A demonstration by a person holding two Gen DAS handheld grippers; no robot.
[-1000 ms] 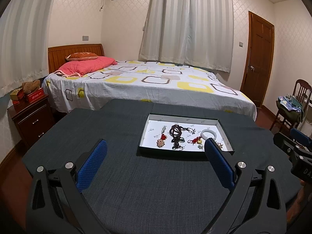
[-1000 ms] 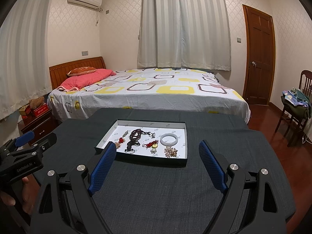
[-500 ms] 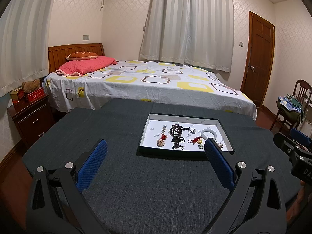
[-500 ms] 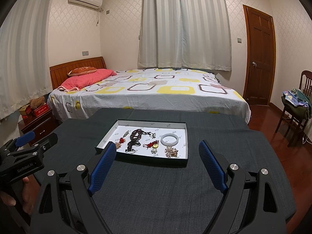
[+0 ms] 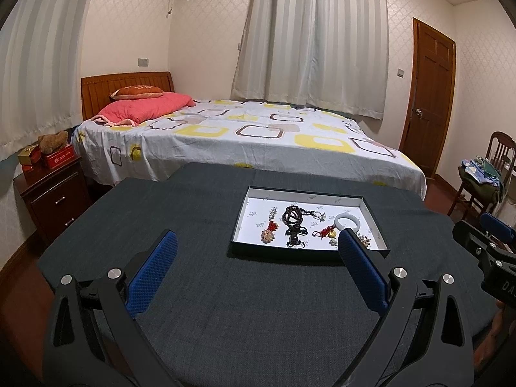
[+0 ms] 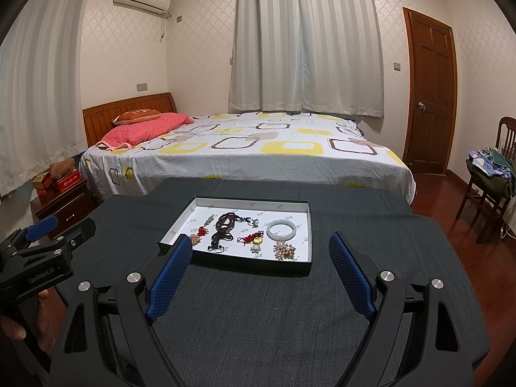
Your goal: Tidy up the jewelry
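Jewelry tray on dark table, beyond both grippers. Left gripper and right gripper: jaws wide apart, empty, above the cloth. In the tray: dark bead necklace, white bangle, pearl brooch. Behind: bed.

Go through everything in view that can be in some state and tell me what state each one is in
Left hand-held gripper: open, empty.
Right hand-held gripper: open, empty.
Tray: uncovered, flat on the table, holding jewelry.
Bangle: lying flat in the tray.
Bead strand: bunched up in the tray.
Door: closed.
Curtains: drawn.
Bed: made.
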